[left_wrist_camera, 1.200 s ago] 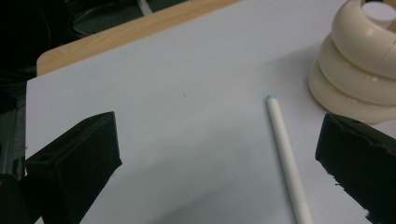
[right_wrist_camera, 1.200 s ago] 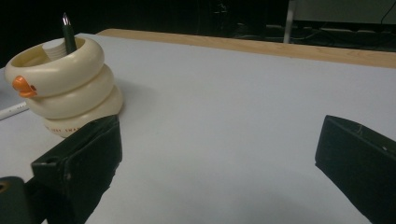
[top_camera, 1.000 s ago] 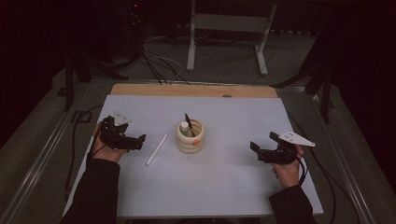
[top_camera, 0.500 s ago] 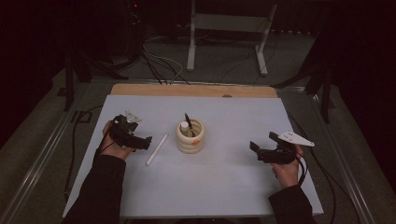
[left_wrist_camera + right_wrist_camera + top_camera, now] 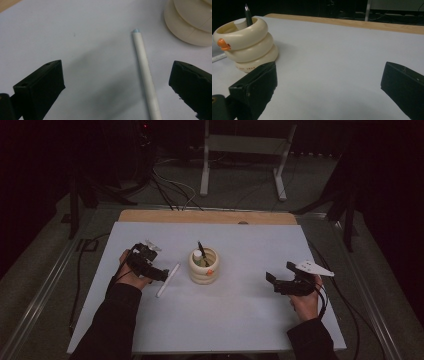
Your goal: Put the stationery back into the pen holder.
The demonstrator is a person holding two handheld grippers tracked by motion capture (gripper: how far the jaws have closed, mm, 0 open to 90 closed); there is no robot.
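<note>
A white pen [image 5: 167,280] [image 5: 146,75] lies flat on the white table sheet [image 5: 240,320], left of a cream ringed holder [image 5: 204,266] [image 5: 247,47]. The holder carries a dark pen [image 5: 248,15] and a white cap, with an orange beak on its side. My left gripper [image 5: 159,275] [image 5: 117,87] hovers open over the white pen, whose shaft runs between the jaws, nearer the right one. My right gripper [image 5: 272,281] [image 5: 329,92] rests open at the table's right, jaws pointing toward the holder with nothing between them.
A wooden strip [image 5: 207,216] edges the table's far side. Beyond it a white stand [image 5: 242,150] and cables [image 5: 170,185] sit on the dark floor. Metal rails [image 5: 40,295] run along both sides. Cables trail from both grippers.
My left gripper has moved right and slightly forward, from the table's left side to over the white pen. The right gripper has stayed put.
</note>
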